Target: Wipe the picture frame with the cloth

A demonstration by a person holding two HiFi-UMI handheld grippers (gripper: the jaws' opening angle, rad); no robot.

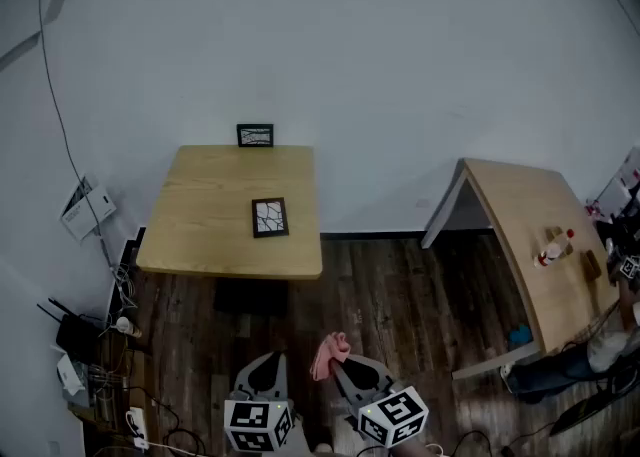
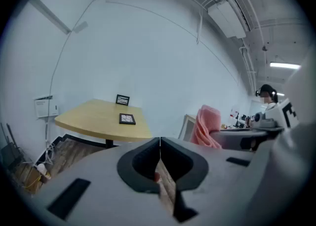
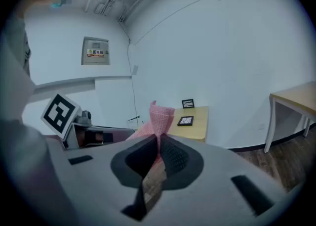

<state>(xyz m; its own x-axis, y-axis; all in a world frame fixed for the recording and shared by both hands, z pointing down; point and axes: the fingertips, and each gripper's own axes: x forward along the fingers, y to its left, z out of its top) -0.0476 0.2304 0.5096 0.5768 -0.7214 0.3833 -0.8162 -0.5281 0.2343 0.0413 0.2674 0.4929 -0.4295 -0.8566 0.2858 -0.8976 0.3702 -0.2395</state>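
Note:
A black picture frame [image 1: 269,216] lies flat on the light wooden table [image 1: 200,225]; it also shows in the left gripper view as the flat frame [image 2: 127,119] and in the right gripper view as the flat frame [image 3: 185,120]. A second frame [image 1: 255,135] stands upright at the table's far edge. My right gripper [image 1: 341,363] is shut on a pink cloth [image 1: 328,355], which sticks up past the jaws as the cloth [image 3: 159,121]. My left gripper [image 1: 267,362] is shut and empty, well short of the table. The pink cloth [image 2: 206,127] also shows in the left gripper view.
A second wooden table [image 1: 540,255] stands at the right with a bottle [image 1: 553,246] and small items on it. Cables and devices [image 1: 95,355] lie on the dark wooden floor at the left. A paper holder [image 1: 86,209] hangs on the white wall.

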